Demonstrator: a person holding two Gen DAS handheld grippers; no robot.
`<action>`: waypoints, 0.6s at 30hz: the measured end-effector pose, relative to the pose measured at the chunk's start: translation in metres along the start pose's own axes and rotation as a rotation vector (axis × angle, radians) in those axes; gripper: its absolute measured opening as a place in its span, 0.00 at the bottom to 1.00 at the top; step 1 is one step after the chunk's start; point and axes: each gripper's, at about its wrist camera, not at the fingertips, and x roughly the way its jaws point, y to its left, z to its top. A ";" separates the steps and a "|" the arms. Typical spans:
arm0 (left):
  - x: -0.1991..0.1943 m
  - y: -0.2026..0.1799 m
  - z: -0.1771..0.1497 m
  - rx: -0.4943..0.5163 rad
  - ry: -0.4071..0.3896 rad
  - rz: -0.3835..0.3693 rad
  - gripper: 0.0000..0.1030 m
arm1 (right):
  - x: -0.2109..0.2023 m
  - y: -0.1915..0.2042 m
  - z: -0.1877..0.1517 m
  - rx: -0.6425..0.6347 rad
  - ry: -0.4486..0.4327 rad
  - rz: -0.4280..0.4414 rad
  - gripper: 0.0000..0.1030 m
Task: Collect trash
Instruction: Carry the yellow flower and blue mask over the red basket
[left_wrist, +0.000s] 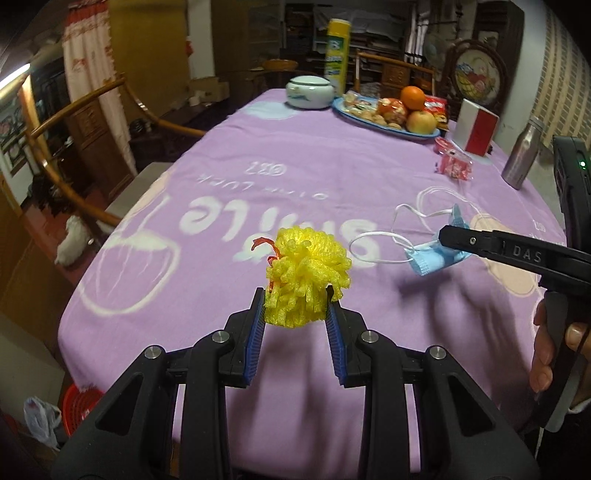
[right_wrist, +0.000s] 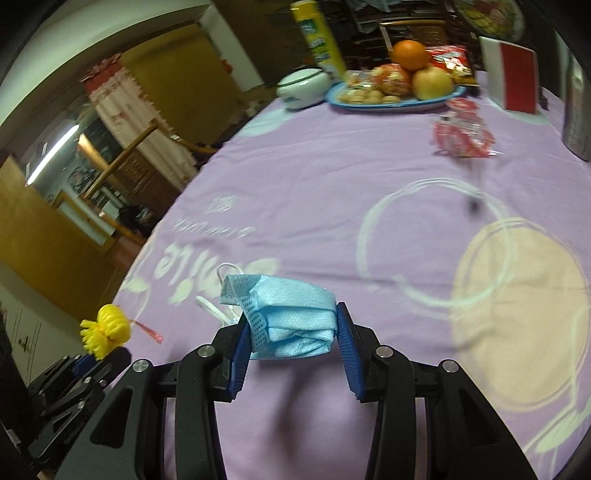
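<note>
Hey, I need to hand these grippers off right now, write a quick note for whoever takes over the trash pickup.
Left gripper: jaws shut on the yellow foam net, lifted off the purple tablecloth.
Right gripper: jaws shut on the blue face mask, also lifted.
Done: both pieces picked up.
Left: drop both in the bin; the red basket on the floor may be it. Then fetch the red wrapper near the fruit plate.
</note>
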 end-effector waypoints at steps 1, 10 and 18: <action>-0.005 0.007 -0.004 -0.015 -0.006 0.008 0.31 | 0.000 0.010 -0.004 -0.018 0.006 0.015 0.41; -0.032 0.063 -0.031 -0.114 -0.015 0.051 0.31 | 0.008 0.096 -0.028 -0.174 0.051 0.109 0.41; -0.044 0.096 -0.047 -0.174 -0.023 0.054 0.31 | 0.011 0.155 -0.043 -0.276 0.078 0.158 0.41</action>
